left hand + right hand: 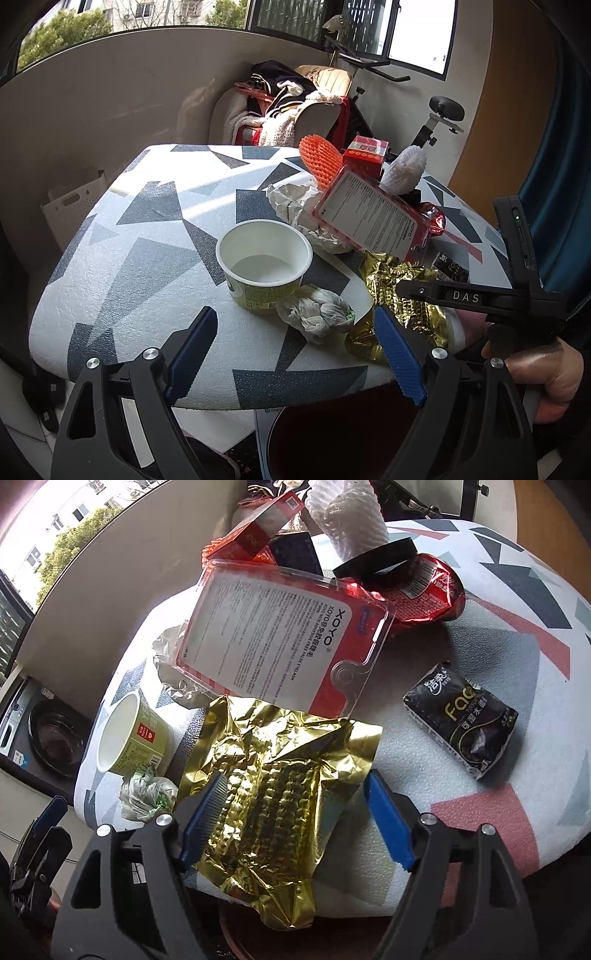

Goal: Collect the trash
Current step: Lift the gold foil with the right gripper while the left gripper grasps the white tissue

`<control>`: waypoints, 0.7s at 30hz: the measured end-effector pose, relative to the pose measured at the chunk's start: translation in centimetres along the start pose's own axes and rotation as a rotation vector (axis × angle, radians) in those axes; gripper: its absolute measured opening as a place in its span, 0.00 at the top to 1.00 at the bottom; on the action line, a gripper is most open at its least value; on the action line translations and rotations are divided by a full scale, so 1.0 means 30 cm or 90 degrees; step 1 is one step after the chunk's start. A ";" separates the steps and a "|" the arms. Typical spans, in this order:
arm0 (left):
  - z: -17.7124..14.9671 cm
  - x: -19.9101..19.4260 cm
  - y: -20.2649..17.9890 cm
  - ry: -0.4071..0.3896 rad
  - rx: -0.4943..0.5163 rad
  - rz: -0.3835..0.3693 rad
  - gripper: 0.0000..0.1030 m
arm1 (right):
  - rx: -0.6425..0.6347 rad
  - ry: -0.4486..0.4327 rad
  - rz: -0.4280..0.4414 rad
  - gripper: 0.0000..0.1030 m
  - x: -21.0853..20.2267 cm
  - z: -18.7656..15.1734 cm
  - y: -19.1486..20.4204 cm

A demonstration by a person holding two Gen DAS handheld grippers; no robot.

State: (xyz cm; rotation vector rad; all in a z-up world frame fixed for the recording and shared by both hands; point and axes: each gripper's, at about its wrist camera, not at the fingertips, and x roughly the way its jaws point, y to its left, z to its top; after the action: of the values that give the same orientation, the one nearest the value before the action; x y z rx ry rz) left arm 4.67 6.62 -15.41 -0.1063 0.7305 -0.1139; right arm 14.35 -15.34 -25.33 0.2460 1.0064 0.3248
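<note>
A gold foil wrapper [273,794] lies at the near edge of the patterned table [517,686], overhanging it; it also shows in the left wrist view [402,295]. My right gripper [295,812] is open, its blue pads on either side of the wrapper, not closed on it. My left gripper [295,354] is open and empty at the table's near edge, in front of a crumpled plastic wad [317,314] and a white-and-green paper cup [264,262]. The right gripper's body [480,295] shows at the right of the left view.
A clear-and-red blister pack [280,635], crushed red can [424,590], black tissue packet [461,723], red box [365,153], orange net [319,162] and white foam net [404,166] crowd the table. A dark bin [332,443] stands below its edge.
</note>
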 end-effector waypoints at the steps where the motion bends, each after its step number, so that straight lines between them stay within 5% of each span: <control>1: 0.000 0.002 0.000 0.001 0.000 0.000 0.18 | -0.016 -0.005 -0.015 0.41 0.004 0.002 0.010; 3: 0.000 0.005 -0.001 0.002 0.000 -0.001 0.18 | -0.026 -0.007 0.002 0.55 0.011 0.001 0.015; 6: -0.002 0.008 -0.001 0.004 -0.001 -0.003 0.18 | -0.022 -0.016 0.029 0.62 -0.010 -0.005 0.006; 14: -0.001 0.051 -0.002 0.041 -0.033 -0.040 0.21 | -0.050 -0.075 0.069 0.63 -0.148 0.010 -0.003; 21: 0.004 0.168 -0.032 0.111 -0.076 -0.053 0.26 | -0.075 -0.125 0.050 0.63 -0.234 0.029 -0.030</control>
State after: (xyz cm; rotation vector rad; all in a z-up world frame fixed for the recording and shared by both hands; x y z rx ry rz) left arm 8.40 4.96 -18.50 -0.2423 0.9068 -0.1598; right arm 11.76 -18.86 -19.70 0.2069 0.7826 0.4220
